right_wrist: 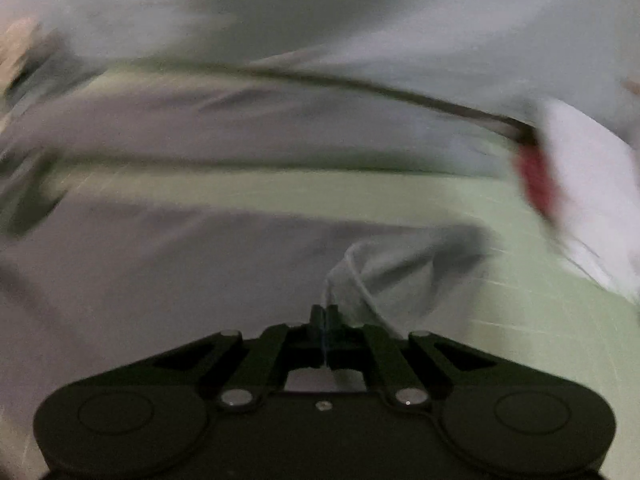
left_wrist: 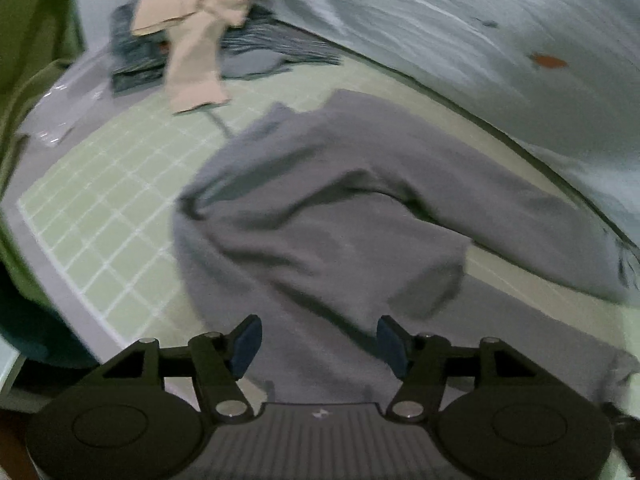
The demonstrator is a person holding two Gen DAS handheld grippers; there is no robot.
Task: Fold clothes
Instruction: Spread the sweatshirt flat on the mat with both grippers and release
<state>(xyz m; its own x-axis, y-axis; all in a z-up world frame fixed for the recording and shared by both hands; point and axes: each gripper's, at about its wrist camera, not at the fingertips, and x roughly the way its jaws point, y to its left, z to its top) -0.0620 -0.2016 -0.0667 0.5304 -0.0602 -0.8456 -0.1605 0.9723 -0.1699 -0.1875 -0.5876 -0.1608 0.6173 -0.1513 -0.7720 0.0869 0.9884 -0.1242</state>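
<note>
Nearest, our right gripper [right_wrist: 325, 320] has its jaws closed flat on a pale hem of the grey garment [right_wrist: 168, 280], we judge so as to lift that edge for a fold. Our left gripper [left_wrist: 318, 344] tilts steeply down, jaws wide and empty, over the same grey garment [left_wrist: 340, 220] spread ahead on the green grid mat [left_wrist: 100, 200]. Farther beyond the left jaws lie a beige cloth [left_wrist: 196, 40] and striped clothes [left_wrist: 132, 48], set aside.
</note>
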